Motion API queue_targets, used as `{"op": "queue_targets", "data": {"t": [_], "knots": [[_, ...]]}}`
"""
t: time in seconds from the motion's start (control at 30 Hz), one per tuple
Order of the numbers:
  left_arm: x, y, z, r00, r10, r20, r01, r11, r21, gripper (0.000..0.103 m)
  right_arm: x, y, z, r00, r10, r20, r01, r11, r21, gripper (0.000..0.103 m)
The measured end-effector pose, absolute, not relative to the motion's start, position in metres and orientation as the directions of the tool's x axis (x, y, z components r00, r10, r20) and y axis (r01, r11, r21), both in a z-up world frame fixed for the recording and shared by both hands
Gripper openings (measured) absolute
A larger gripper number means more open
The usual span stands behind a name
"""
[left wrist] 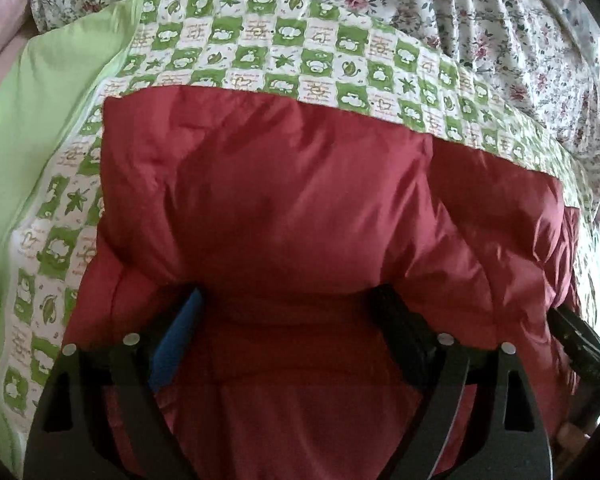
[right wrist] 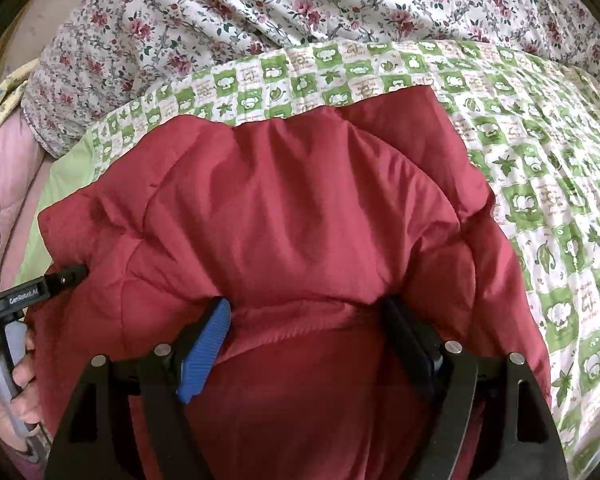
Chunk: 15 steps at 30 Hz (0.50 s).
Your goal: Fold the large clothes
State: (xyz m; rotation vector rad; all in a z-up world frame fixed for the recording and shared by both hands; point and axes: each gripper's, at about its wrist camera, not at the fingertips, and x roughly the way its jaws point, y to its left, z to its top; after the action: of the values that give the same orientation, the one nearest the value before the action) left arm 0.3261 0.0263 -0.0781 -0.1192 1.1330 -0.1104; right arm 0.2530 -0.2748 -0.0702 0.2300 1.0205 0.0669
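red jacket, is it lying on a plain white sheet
No, the red jacket lies on a green-and-white checked quilt with leaf prints.

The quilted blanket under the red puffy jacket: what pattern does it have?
Green-and-white checks with leaf and animal motifs on the quilted blanket, clearest in the right wrist view.

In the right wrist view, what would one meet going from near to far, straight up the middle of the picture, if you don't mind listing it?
right gripper → red padded jacket → green-and-white checked quilt → floral bedsheet
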Motion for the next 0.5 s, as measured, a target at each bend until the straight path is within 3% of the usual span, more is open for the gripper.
{"op": "queue_targets", "data": {"t": [0.33,0.5], "knots": [[0.213,0.04,-0.026,0.51,-0.264,-0.818,0.115,0.964,-0.24,0.088,0.25,-0.277,-0.071,0.542,0.167,-0.824,0.052,0.972,0.231,0.081],[0.183,0.038,-0.042,0.476,-0.273,-0.836,0.127,0.962,-0.243,0.088,0.243,-0.279,-0.07,0.553,0.167,-0.816,0.062,0.969,0.24,0.081]]}}
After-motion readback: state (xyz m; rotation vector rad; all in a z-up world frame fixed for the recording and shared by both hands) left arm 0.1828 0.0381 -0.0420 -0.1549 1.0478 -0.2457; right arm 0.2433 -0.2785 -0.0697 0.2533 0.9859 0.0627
